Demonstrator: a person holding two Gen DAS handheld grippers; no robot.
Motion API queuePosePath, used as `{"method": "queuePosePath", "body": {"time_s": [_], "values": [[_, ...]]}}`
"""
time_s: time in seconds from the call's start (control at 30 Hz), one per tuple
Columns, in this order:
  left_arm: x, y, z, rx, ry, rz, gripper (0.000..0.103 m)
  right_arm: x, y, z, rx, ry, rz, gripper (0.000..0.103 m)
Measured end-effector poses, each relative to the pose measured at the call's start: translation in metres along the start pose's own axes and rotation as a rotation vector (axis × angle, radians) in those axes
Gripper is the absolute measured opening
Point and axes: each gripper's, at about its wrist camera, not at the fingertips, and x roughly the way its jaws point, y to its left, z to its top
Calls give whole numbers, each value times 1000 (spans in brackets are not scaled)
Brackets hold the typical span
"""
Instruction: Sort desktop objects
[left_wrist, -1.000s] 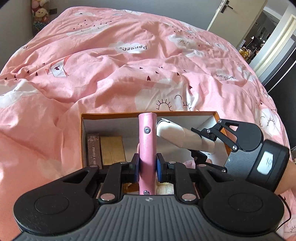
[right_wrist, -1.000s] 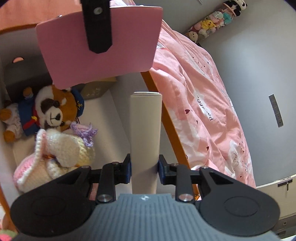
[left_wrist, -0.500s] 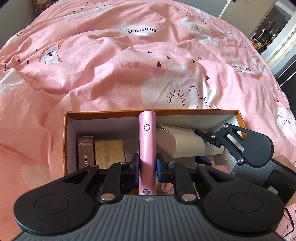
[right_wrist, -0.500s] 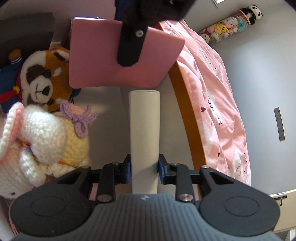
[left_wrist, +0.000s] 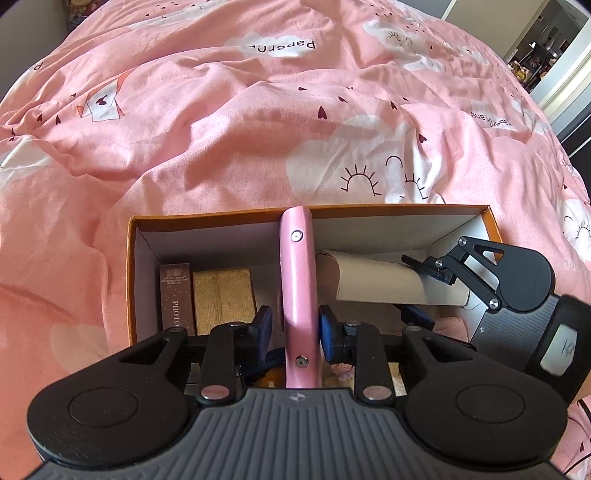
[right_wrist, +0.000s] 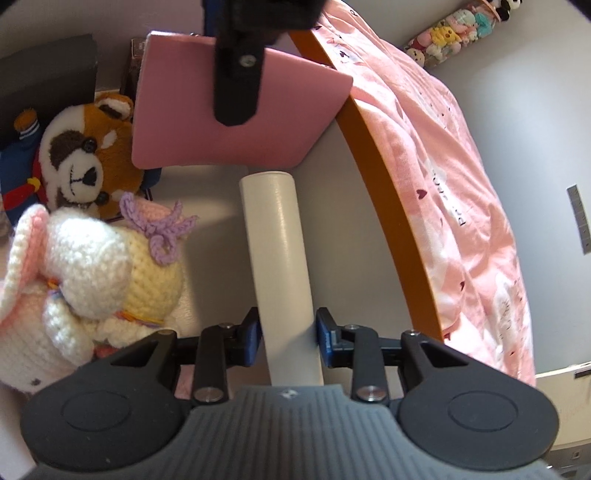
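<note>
An orange box (left_wrist: 130, 258) with white inner walls lies on the pink bed. My left gripper (left_wrist: 295, 328) has its jaws parted around a thin pink case (left_wrist: 297, 280) standing edge-on over the box; gaps show on both sides. The case also shows flat in the right wrist view (right_wrist: 236, 118). My right gripper (right_wrist: 288, 336) stands open around a white cardboard tube (right_wrist: 280, 251) that lies tilted inside the box, near its right wall. The tube (left_wrist: 376, 280) and right gripper (left_wrist: 428, 291) show at the right of the left wrist view.
Inside the box lie a brown carton (left_wrist: 176, 295), a gold box (left_wrist: 223, 295), a plush raccoon (right_wrist: 77, 155) and a crocheted doll (right_wrist: 92, 266). The orange box rim (right_wrist: 388, 192) runs along the right. Pink duvet (left_wrist: 258, 110) surrounds the box.
Both grippers moved lower into the box. Both sets of jaws have opened; small gaps now show beside the pink case and the tube, which has tilted.
</note>
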Motion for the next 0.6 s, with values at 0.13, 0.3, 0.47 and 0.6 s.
{"method": "queuePosePath", "body": {"time_s": [0.13, 0.3, 0.47, 0.6], "values": [[-3, -1, -5, 8, 20, 8, 32, -7, -13, -1, 75, -11, 55, 43], [-5, -4, -15, 31, 30, 8, 32, -16, -21, -4, 134, -24, 142, 42], [-8, -3, -19, 34, 10, -3, 22, -18, -12, -7, 112, -21, 148, 35], [-8, -3, -20, 34, 1, -6, 21, -22, -8, -9, 94, -13, 153, 35]]}}
